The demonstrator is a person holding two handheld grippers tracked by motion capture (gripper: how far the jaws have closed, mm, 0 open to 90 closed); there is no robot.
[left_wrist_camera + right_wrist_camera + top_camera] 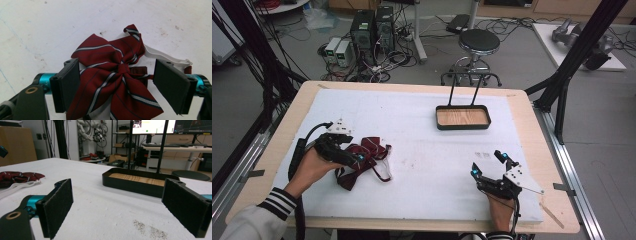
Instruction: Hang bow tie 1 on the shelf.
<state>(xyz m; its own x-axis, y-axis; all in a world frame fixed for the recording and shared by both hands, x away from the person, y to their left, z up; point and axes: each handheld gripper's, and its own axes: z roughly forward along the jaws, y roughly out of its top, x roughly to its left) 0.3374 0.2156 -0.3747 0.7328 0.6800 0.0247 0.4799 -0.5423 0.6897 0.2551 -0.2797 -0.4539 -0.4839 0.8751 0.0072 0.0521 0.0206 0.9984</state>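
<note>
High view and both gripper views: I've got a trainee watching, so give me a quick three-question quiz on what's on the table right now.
1. True or false: the left gripper is already shut on the striped maroon bow tie.
2. Multiple choice: what lies inside the black tray with the wooden base? A) the bow tie B) a white strap C) nothing
3. Fill in: the right gripper rests on the white mat with its jaws ____.

Key
1. False: its jaws stand open on either side of the bow tie.
2. C: the wooden base is bare.
3. Open, with nothing between them.
</note>
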